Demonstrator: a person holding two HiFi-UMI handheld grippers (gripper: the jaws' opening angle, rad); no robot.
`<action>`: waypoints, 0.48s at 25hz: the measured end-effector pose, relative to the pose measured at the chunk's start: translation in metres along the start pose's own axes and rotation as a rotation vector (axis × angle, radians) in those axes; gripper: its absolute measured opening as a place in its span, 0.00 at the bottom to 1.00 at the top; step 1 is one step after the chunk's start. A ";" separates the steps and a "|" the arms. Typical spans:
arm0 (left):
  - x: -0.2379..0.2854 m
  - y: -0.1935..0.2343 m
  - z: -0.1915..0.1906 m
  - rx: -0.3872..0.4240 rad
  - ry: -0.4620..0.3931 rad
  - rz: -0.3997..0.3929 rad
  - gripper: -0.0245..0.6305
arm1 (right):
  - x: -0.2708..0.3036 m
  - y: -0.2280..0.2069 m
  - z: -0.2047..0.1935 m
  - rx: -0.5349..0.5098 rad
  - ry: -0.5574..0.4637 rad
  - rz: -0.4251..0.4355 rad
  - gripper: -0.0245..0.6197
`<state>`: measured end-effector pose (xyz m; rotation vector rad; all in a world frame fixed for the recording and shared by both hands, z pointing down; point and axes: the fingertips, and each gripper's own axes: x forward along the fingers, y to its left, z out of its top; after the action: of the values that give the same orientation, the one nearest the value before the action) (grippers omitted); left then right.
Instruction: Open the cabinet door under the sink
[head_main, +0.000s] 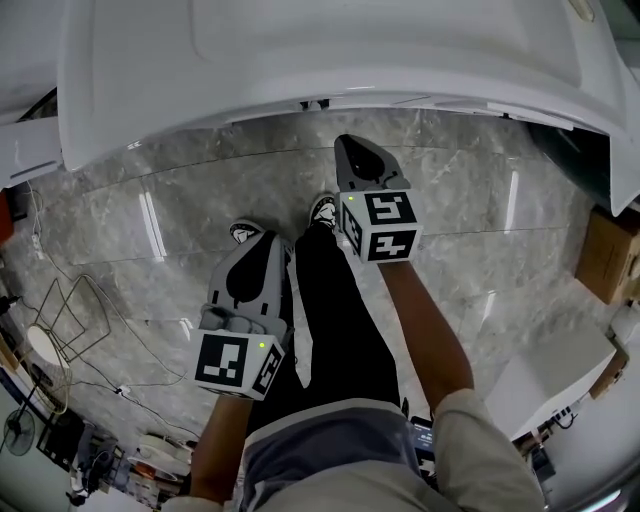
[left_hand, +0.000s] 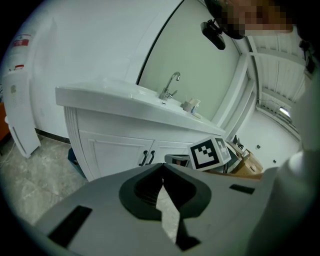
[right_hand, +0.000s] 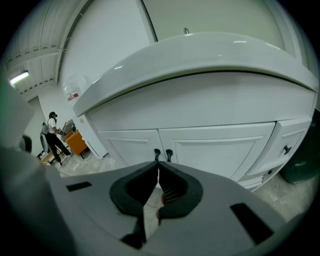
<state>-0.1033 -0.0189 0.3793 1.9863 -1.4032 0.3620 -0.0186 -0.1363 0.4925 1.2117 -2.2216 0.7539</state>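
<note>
The white sink cabinet (right_hand: 215, 150) has two closed doors with a pair of black handles (right_hand: 162, 154) at the middle seam. My right gripper (right_hand: 158, 164) is shut with nothing in it, its tips just short of and below those handles. In the head view the right gripper (head_main: 352, 145) reaches under the basin's rim (head_main: 330, 70). My left gripper (head_main: 262, 245) hangs further back by the person's leg, shut and empty. In its own view the left gripper (left_hand: 162, 166) faces the cabinet handles (left_hand: 146, 157) from the left, with the faucet (left_hand: 170, 86) above.
The floor is grey marble tile (head_main: 200, 210). Cables and a wire frame (head_main: 70, 310) lie at the left, cardboard boxes (head_main: 605, 250) at the right. Beside the doors is a drawer with a knob (right_hand: 286, 149), then a dark bin (right_hand: 302, 160). A person (right_hand: 52, 135) stands far off.
</note>
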 end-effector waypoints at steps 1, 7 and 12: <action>0.001 0.002 -0.002 -0.004 0.003 0.000 0.04 | 0.006 -0.001 -0.003 0.004 0.006 -0.003 0.06; 0.007 0.014 -0.008 -0.015 0.018 0.000 0.04 | 0.038 -0.008 -0.012 0.009 0.023 -0.019 0.06; 0.008 0.018 -0.011 -0.068 0.017 0.008 0.04 | 0.056 -0.015 -0.016 0.027 0.016 -0.035 0.06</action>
<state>-0.1148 -0.0205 0.3981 1.9196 -1.3953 0.3297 -0.0300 -0.1655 0.5441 1.2500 -2.1782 0.7800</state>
